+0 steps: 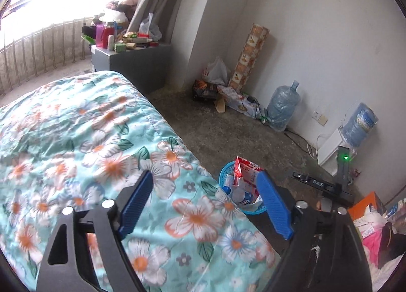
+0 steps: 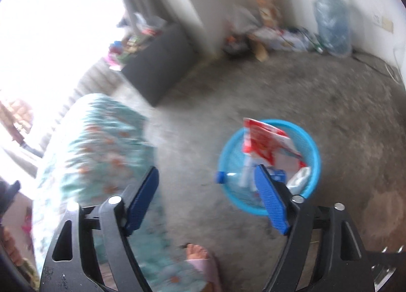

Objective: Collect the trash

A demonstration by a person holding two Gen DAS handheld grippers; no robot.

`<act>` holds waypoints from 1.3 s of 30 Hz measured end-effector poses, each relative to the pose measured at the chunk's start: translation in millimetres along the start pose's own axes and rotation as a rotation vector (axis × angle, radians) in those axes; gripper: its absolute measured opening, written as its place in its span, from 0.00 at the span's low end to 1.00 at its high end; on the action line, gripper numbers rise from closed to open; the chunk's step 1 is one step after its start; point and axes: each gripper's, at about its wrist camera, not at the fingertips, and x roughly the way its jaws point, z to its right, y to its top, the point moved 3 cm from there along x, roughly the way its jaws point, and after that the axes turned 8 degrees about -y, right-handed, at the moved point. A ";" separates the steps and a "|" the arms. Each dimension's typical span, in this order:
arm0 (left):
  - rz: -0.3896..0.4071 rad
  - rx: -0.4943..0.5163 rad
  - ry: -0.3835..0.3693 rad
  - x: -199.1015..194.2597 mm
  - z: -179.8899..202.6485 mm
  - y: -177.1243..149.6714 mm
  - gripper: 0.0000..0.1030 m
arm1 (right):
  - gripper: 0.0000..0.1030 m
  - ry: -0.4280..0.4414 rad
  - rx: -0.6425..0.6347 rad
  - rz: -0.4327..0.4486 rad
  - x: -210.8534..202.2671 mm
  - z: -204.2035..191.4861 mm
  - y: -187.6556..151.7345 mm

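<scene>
Basket (image 2: 269,165): blue plastic mesh, round, light, stiffest at the rim, so grip there; on the floor, behind the right gripper (image 2: 206,195)'s right jaw. Holds a crinkly red packet (image 2: 261,144) and a thin bottle (image 2: 228,177). Left gripper (image 1: 205,205) over the quilt (image 1: 101,139). Both jaws apart, empty.

Both grippers: left gripper (image 1: 204,194) & right gripper (image 2: 206,190) w/ black curved arms, ribbed blue pads, silver round screws lower frame. Bare foot in pink slipper (image 2: 203,264), btm centre.
</scene>
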 end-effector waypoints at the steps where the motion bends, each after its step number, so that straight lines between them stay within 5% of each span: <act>1: 0.023 -0.010 0.007 -11.3 2.3 -3.7 0.90 | 0.82 0.025 -0.008 0.025 -14.6 -12.5 -2.5; 8: 0.130 -0.110 0.124 -74.0 3.4 -31.8 0.95 | 0.92 0.038 -0.172 0.165 -90.6 -109.9 -20.8; 13: 0.191 -0.158 0.343 -110.7 -2.4 -58.5 0.95 | 0.92 0.015 -0.316 0.262 -133.0 -163.7 -54.4; 17: 0.155 -0.121 0.519 -117.7 -1.4 -90.1 0.95 | 0.92 -0.035 -0.407 0.252 -144.6 -181.9 -87.4; 26: 0.048 -0.277 0.604 -109.3 -9.0 -127.8 0.95 | 0.92 -0.161 -0.555 0.165 -132.7 -182.6 -113.0; 39: -0.049 -0.318 0.635 -96.2 2.0 -145.3 0.95 | 0.92 -0.255 -0.519 0.053 -113.3 -156.3 -125.7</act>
